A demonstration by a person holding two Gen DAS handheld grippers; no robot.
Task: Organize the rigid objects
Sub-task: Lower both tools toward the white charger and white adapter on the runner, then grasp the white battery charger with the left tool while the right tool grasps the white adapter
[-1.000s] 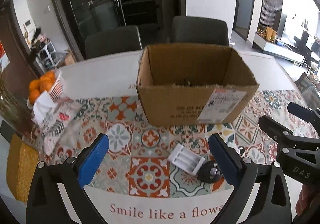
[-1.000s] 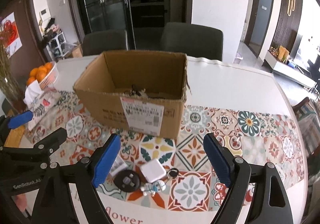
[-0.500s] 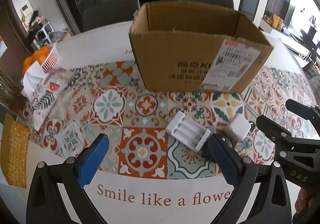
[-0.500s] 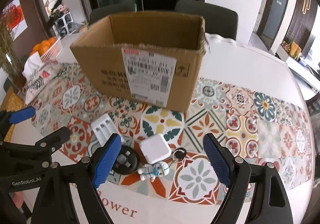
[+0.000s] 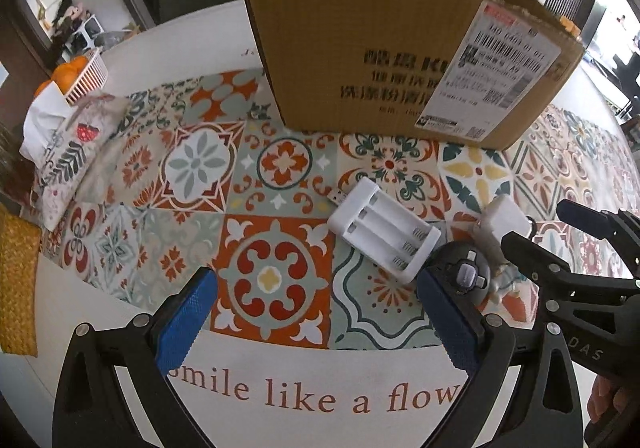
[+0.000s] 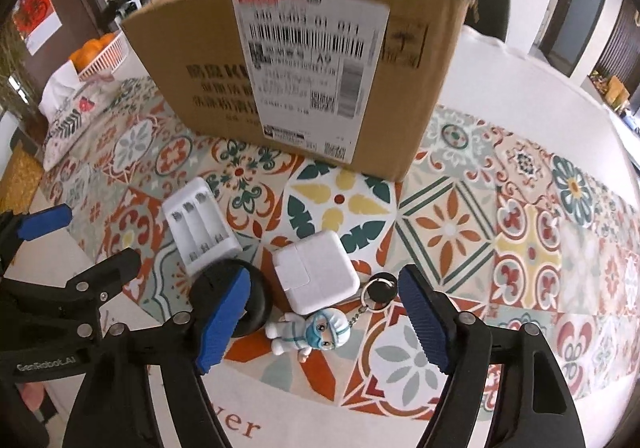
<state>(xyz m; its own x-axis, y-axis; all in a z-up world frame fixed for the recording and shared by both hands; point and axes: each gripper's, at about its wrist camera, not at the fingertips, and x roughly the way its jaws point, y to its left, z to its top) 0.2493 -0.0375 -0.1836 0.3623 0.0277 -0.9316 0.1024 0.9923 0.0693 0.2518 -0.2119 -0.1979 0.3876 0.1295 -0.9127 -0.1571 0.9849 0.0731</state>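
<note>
- Right gripper (image 6: 324,312): jaws have just been closing, now about half open, nothing pressed between the pads; the white charger block (image 6: 316,272) and the small figure keychain (image 6: 312,334) lie in the gap.
- Left gripper (image 5: 316,318): jaws wide apart, holding nothing, over bare patterned cloth.
- Task's things: white battery holder (image 5: 384,232), black round adapter (image 5: 464,274), charger block and keychain, clustered on the table runner (image 5: 200,164) in front of the cardboard box (image 6: 304,48).
- Risk, crowding: the right gripper's left pad (image 6: 224,318) sits over the black adapter's rim; a further close may drag the adapter or shove the charger block aside.
- Risk, double catch: the keychain touches or nearly touches the charger block; its ring and chain may snag and lift together, then drop.
- Risk, collision: the two grippers stand near each other by the adapter and could knock.
- Obstacle: the box's tall front wall stands between the things and its inside; contents not visible.
- Surroundings: basket of oranges (image 5: 80,74), tissue pouch (image 5: 68,152), chairs behind; probably clear of the work.
</note>
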